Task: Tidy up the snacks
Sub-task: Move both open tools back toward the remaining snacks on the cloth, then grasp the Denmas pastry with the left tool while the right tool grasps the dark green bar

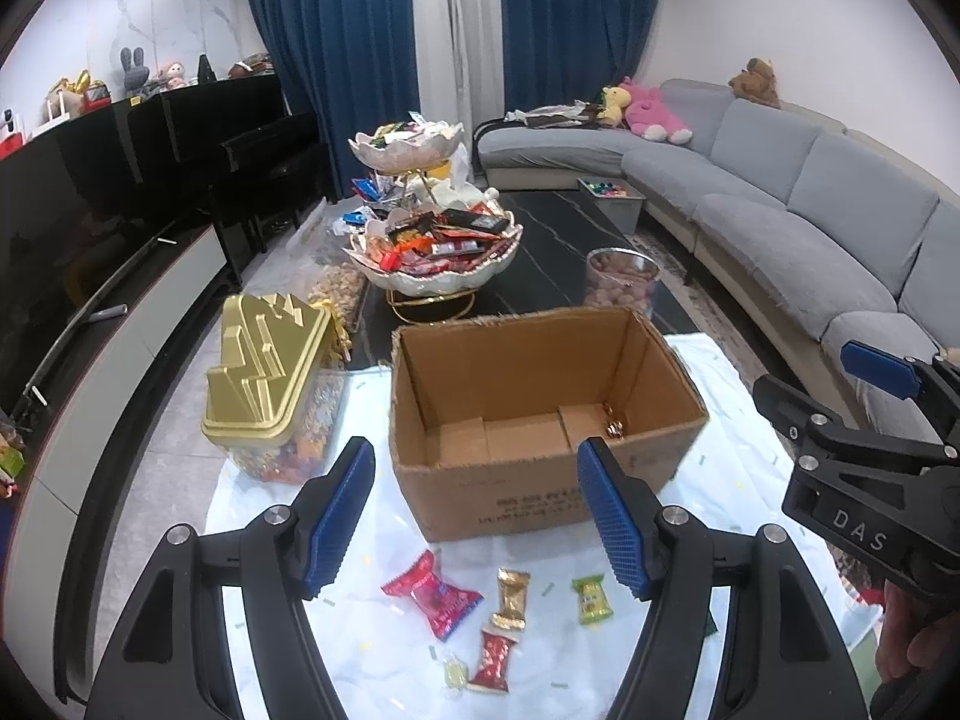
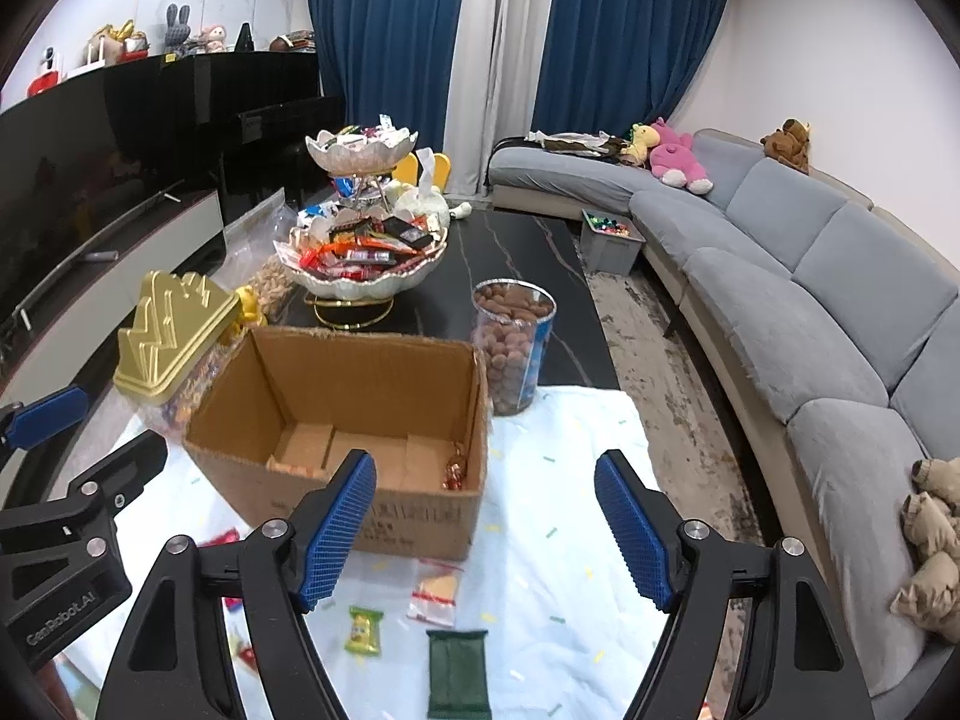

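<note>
Gold plastic lid, stepped like a mountain, tops a clear tub of sweets (image 1: 264, 384) at the far left, standing just beside the cardboard box (image 1: 540, 420) on the white cloth (image 1: 372, 630) that covers the near end of the tabletop. Behind the tub, a two-tier shell-shaped snack stand (image 1: 432, 240) piled with wrappers sits on the dark marble tabletop (image 1: 552, 276). The box is open, and one small gold-and-red sweet (image 2: 455, 471) lies in its right near corner; the rest of its floor is bare cardboard.

Left claw (image 1: 477, 516) hangs spread wide with nothing between its blue pads, above the loose snacks in front of the box. Left to right these are: a red packet (image 1: 432, 594), a small pale yellow candy (image 1: 454, 672), a red-and-gold bar (image 1: 492, 657), a gold bar (image 1: 511, 597) and a green packet (image 1: 592, 600). All lie on the cloth, apart from the box.

Right claw (image 2: 486, 528) is likewise spread and holds nothing, poised over the box's right near corner. Below it the right wrist view shows a clear bag with a yellow snack (image 2: 435, 594) and a dark green packet (image 2: 457, 672) near the frame's bottom. A clear jar of brown nuts (image 2: 513, 348) stands behind the box's right side. Furthest right runs a grey sofa (image 2: 810, 276)
</note>
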